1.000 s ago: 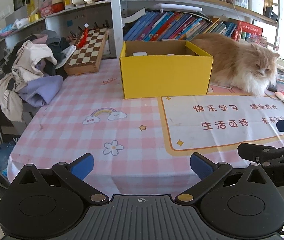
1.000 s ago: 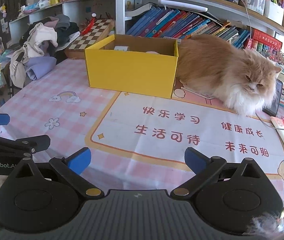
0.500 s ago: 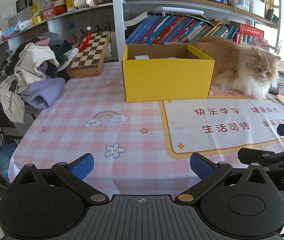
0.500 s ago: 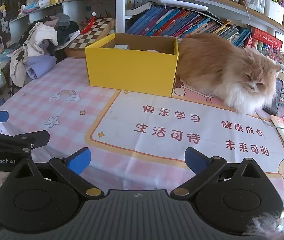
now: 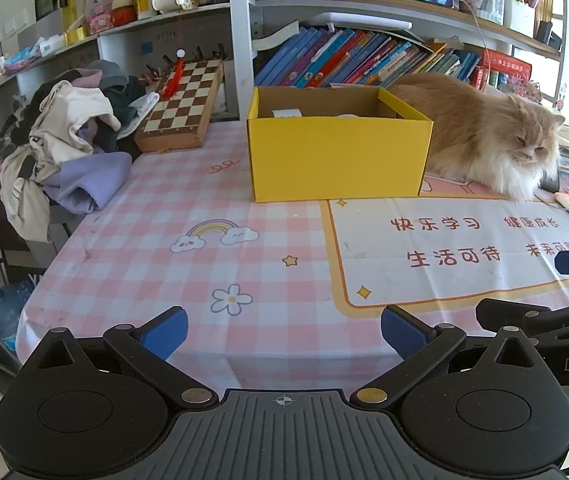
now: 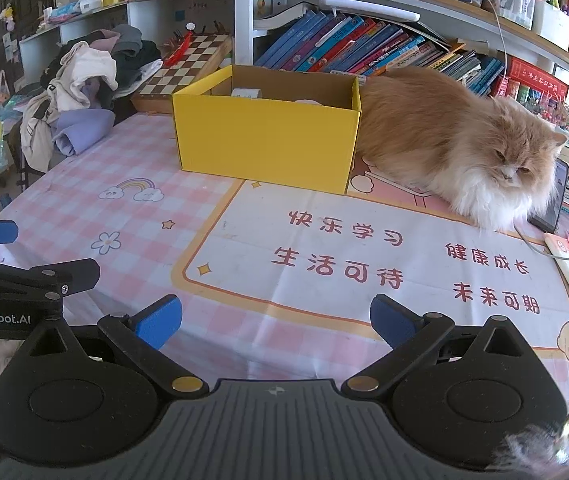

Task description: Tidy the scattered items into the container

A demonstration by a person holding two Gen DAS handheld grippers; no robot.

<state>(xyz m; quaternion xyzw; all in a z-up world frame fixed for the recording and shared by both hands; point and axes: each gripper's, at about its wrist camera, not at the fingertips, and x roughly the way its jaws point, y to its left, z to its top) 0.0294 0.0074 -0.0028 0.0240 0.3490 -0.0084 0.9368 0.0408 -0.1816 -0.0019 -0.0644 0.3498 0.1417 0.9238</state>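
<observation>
Both claws hang low over the near edge of the tabletop (image 5: 212, 264), left claw (image 5: 284, 332) and right claw (image 6: 276, 322) each spread wide with nothing between the blue pads (image 5: 164, 330). The yellow box (image 5: 338, 160) sits at twelve o'clock from the left claw, closer to eleven from the right one, well apart from both. A fluffy orange cat (image 6: 456, 144) lies pressed against the box's far side at about one o'clock, paws on the printed mat (image 6: 364, 256). At ten o'clock a heap of clothes (image 5: 64, 148) spills over the tabletop's corner, with a chessboard (image 5: 182, 104) propped just behind it. Compared with a second ago the left view sits a touch higher and further back, so more of the pink checked cloth shows in front of the box; the right view has barely shifted. Inside the box only a white scrap (image 6: 246, 93) and a pale rim peek above the wall; what they are I can't make out.
</observation>
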